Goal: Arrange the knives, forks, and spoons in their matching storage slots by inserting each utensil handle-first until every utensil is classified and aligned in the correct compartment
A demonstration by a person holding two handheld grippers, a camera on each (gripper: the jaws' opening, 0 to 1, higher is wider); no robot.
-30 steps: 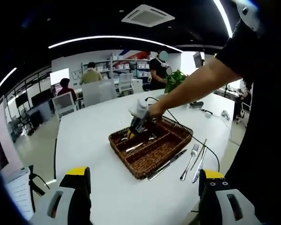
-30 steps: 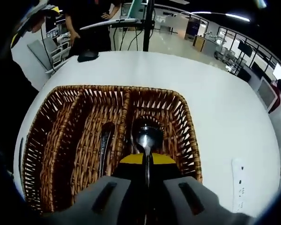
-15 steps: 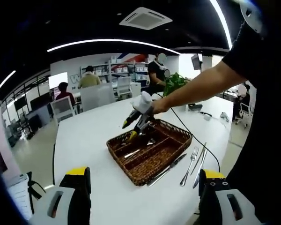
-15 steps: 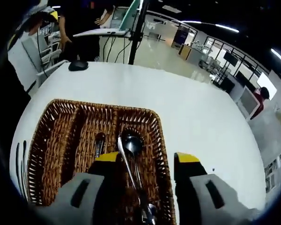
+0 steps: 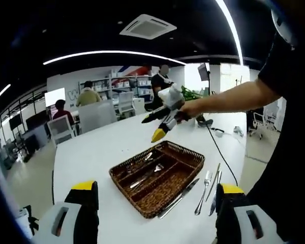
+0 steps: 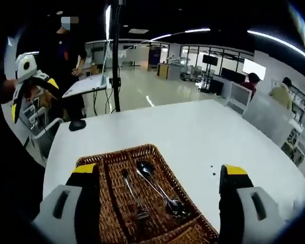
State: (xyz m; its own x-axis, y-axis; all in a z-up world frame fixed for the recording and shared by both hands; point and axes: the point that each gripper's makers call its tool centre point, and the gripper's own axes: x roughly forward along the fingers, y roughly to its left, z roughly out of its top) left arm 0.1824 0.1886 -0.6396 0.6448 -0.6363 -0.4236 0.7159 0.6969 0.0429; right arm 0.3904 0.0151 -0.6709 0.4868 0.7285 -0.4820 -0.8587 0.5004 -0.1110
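A round white table (image 5: 96, 147) carries the wicker basket (image 5: 157, 175), set in an open office with strip ceiling lights, shelves, chairs and seated people beyond it. In the left gripper view the left gripper (image 5: 155, 213) hangs spread wide and empty short of the basket, while the right gripper (image 5: 160, 122), held in a hand (image 5: 193, 108), hovers above the basket; a knife (image 5: 180, 190), a fork (image 5: 203, 185) and one more utensil lie on the table just beside the basket's near edge. In the right gripper view the right gripper (image 6: 157, 208) is parted with nothing between its jaws, and inside the basket (image 6: 114, 165) a spoon (image 6: 157, 188) lies beside a fork (image 6: 132, 198).
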